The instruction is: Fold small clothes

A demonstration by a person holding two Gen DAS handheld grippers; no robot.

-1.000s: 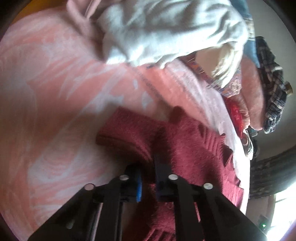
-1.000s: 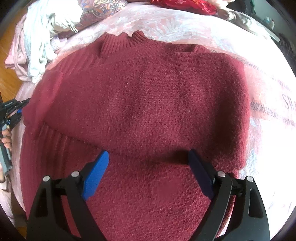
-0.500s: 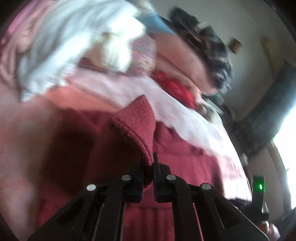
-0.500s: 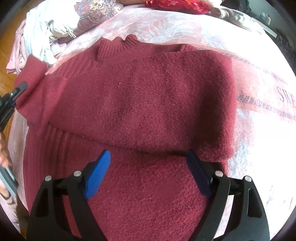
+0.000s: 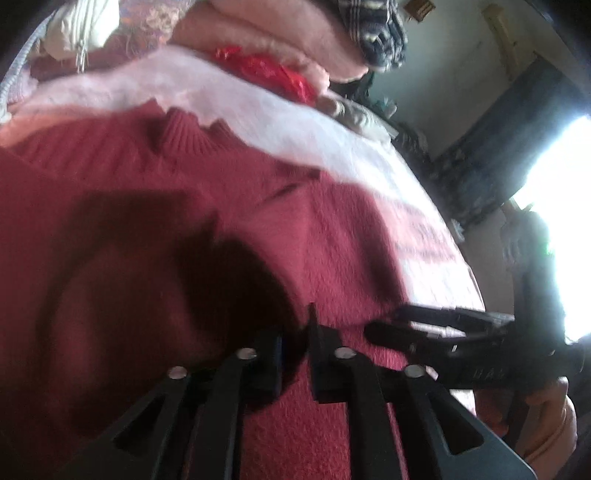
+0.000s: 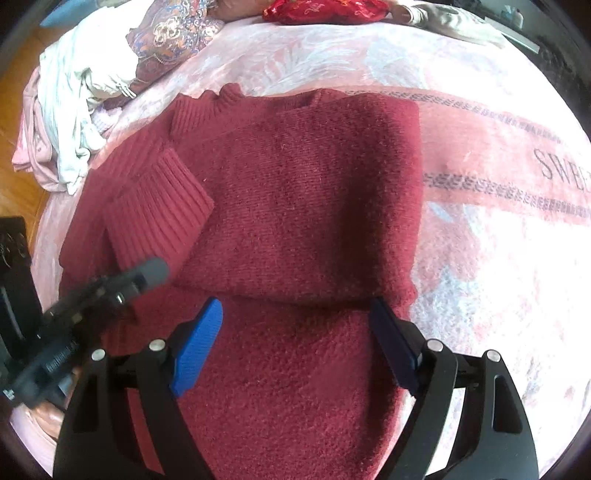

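Note:
A dark red knit sweater (image 6: 314,184) lies flat on the pink bedspread (image 6: 480,258), its right side folded in. Its left sleeve, with a ribbed cuff (image 6: 159,206), lies folded over the body. My left gripper (image 6: 147,275) hovers blurred at the cuff's near edge. In the left wrist view its jaws (image 5: 295,325) are opening above the sweater (image 5: 147,240), with a narrow gap and no cloth clearly pinched. My right gripper (image 6: 295,310) stands wide open over the lower part of the sweater, nothing between its blue pads. It also shows from the side (image 5: 388,325).
A heap of white and pink clothes (image 6: 74,85) sits at the bed's far left edge, beside a patterned cloth (image 6: 173,33). A red cloth (image 6: 325,9) lies at the far side. Wooden floor (image 6: 14,110) shows left of the bed. A hand (image 5: 546,417) holds the right gripper.
My left gripper swung in from the bed's left side over the sweater, carrying the sleeve cuff, and its jaws parted. The cuff now lies on the sweater's body. The right gripper hardly moved.

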